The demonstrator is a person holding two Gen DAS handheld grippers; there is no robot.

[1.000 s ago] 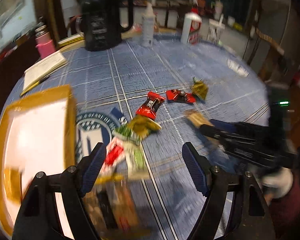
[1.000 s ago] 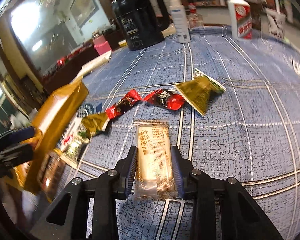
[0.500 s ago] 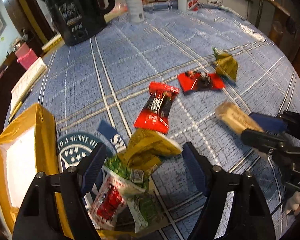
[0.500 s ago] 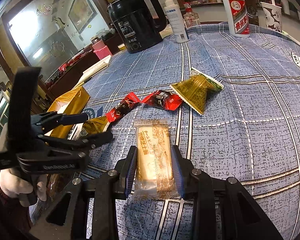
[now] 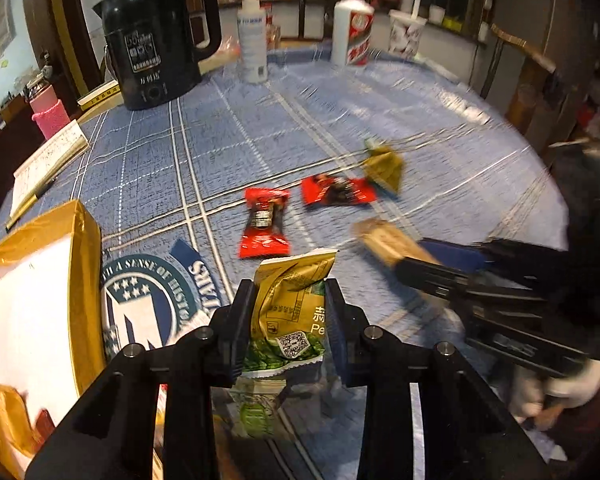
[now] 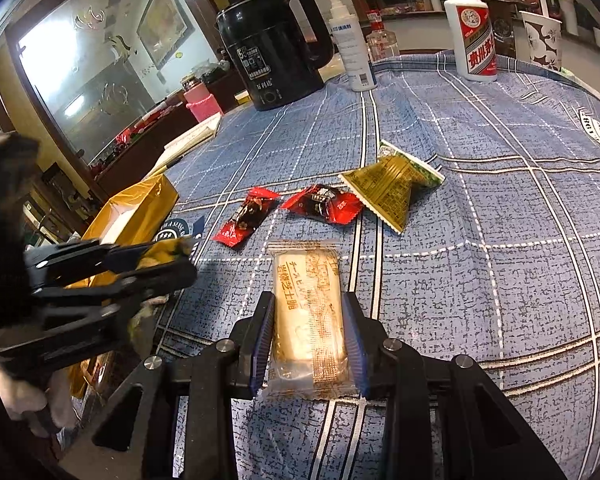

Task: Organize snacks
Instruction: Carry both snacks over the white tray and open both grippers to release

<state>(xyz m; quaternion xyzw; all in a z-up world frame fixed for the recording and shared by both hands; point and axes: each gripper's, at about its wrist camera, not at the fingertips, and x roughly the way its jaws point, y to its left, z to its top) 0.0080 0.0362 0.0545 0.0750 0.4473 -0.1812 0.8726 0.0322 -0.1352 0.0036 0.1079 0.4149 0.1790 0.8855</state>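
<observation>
The left tongs (image 5: 288,320) are clamped on a gold-and-green snack packet (image 5: 292,304), held above the near part of the counter (image 5: 228,152); the packet carries a QR code and the letters "Pe" beside a Chinese character. The right tongs (image 6: 309,332) are clamped on a clear-wrapped pale bar (image 6: 306,304) printed with brown Japanese and Chinese writing, held just above the blue checked cloth.

In the right wrist view, three more snacks lie farther out on the cloth: a red wrapper (image 6: 246,216) on the left, a second red wrapper (image 6: 322,208) just right of it, and a gold triangular packet (image 6: 394,190) touching that one on the right. A gold-edged box (image 5: 40,300) with a white inside sits at the near left, beside a round blue emblem (image 5: 152,304) on the cloth reading "A SENSE OF HISTO…".

At the far edge stand a black kettle (image 6: 274,44) with small white label text too fine to read, a white spray bottle (image 6: 350,56) and a white bottle with a red label (image 6: 472,32) bearing Chinese characters. A pink cup (image 5: 50,116) and an open notebook (image 5: 48,164) lie far left.
</observation>
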